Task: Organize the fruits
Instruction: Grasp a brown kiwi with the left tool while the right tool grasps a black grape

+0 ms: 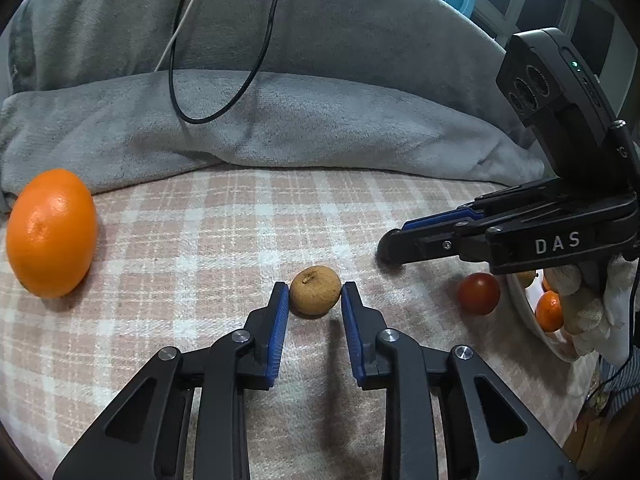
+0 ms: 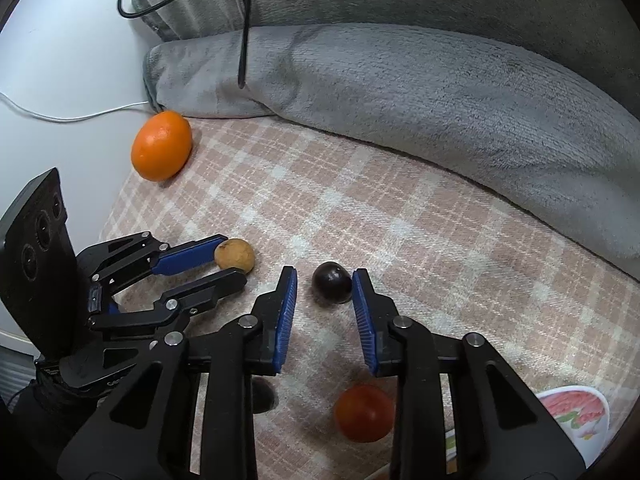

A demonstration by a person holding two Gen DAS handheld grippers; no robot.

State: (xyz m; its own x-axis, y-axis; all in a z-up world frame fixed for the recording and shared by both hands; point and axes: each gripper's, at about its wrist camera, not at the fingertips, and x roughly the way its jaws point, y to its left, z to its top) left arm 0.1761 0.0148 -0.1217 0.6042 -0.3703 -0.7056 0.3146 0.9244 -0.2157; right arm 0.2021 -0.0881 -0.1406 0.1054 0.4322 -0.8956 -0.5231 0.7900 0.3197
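Lying beside grey blanket point(image 1: 280, 120), orange point(image 1: 51, 234), red tomato point(image 1: 478, 293), black cable point(image 1: 224, 40)

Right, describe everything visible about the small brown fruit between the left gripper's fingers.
The small brown fruit is round, tan and rough-skinned, with a short stem stub on top. It rests on the plaid cloth, at the tips of the left gripper, whose blue pads flank it closely; whether they touch it is unclear.
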